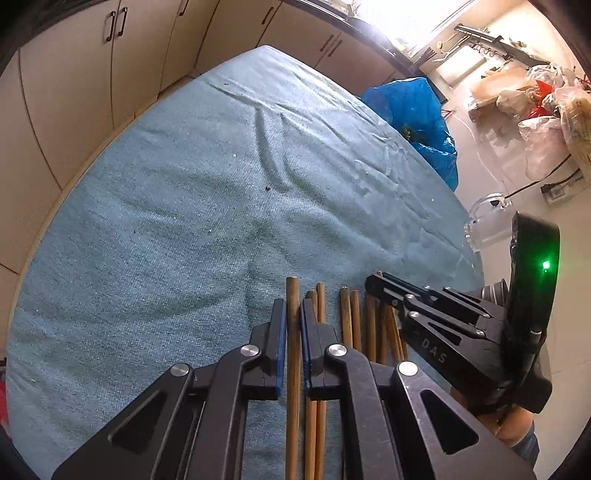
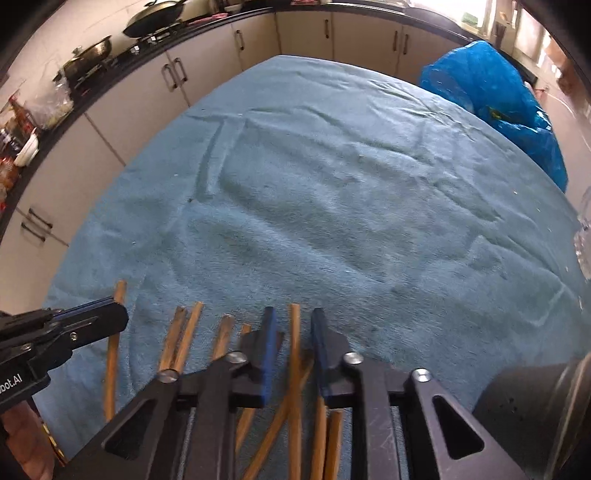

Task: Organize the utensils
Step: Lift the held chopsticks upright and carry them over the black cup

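Note:
Several wooden chopsticks [image 1: 351, 317] lie side by side on a blue cloth [image 1: 184, 221] near its front edge. My left gripper [image 1: 293, 306] is shut on the leftmost chopstick [image 1: 293, 288], its blue pads tight against both sides. In the right wrist view it enters from the left as the left gripper [image 2: 118, 306], with that stick's tip poking out behind it. My right gripper [image 2: 293, 314] straddles another chopstick [image 2: 294, 325], and a gap shows on each side between pad and stick. Other chopsticks [image 2: 184, 332] lie crossed underneath. In the left wrist view the right gripper [image 1: 371, 282] comes in from the right.
A clear glass mug [image 1: 487, 221] stands at the cloth's right edge. A blue plastic bag [image 1: 417, 118] sits at the far right corner. A dark container [image 2: 524, 398] is close on the right. Cabinets [image 2: 184, 74] and a counter with woks [image 2: 155, 14] surround the table.

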Demonstrator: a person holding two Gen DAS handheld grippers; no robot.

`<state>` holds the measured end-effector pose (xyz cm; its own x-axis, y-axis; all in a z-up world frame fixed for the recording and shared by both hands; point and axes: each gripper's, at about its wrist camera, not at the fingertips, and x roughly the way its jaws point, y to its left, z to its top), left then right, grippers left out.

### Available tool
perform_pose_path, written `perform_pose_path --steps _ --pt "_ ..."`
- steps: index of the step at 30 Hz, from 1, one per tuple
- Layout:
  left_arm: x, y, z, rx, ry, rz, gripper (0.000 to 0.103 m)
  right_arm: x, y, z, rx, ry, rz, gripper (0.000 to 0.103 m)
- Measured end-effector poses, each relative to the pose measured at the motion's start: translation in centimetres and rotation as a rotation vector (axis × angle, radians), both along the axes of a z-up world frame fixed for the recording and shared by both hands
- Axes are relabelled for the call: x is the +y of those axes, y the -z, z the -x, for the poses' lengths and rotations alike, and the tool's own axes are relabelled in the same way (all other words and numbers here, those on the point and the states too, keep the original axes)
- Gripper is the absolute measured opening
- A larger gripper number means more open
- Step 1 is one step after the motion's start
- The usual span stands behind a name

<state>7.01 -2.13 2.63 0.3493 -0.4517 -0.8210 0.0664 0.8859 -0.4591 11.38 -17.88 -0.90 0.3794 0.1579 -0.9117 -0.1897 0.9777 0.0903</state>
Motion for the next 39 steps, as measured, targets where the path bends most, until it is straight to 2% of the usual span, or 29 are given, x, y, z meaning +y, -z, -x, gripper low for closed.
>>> perform_pose_path --steps 4,7,15,20,24,28,39 --pt "-0.1 -1.1 0.6 -0.044 0.005 -0.003 0.007 -0.4 -1.1 0.9 -0.033 0.011 -0.017 0.006" --pt "-0.3 -2.5 1.5 -0.082 0.008 0.001 0.007 -1.2 -3.3 2.5 -0.086 0.030 -0.057 0.006" --pt "-1.2 -7.3 5.3 -0.226 0.030 -0.004 0.007 -3.3 -12.6 10.9 -0.374 0.054 -0.123 0.006" --pt "-1.6 -9.8 8.2 -0.311 0.037 -0.016 0.007 -4.1 -16.1 17.4 -0.517 0.068 -0.170 0.006" --pt "-2.0 -11.4 10.2 -0.367 0.044 -0.020 0.007 -4.3 -17.1 21.7 -0.591 0.097 -0.187 0.006" --pt "-2.2 -12.7 11.7 -0.401 0.049 -0.018 0.007 -4.9 -17.3 24.3 -0.640 0.127 -0.191 0.006" --pt "-3.1 -14.4 13.6 -0.436 0.058 -0.027 0.007 -7.8 -18.2 26.9 -0.671 0.196 -0.261 0.006"
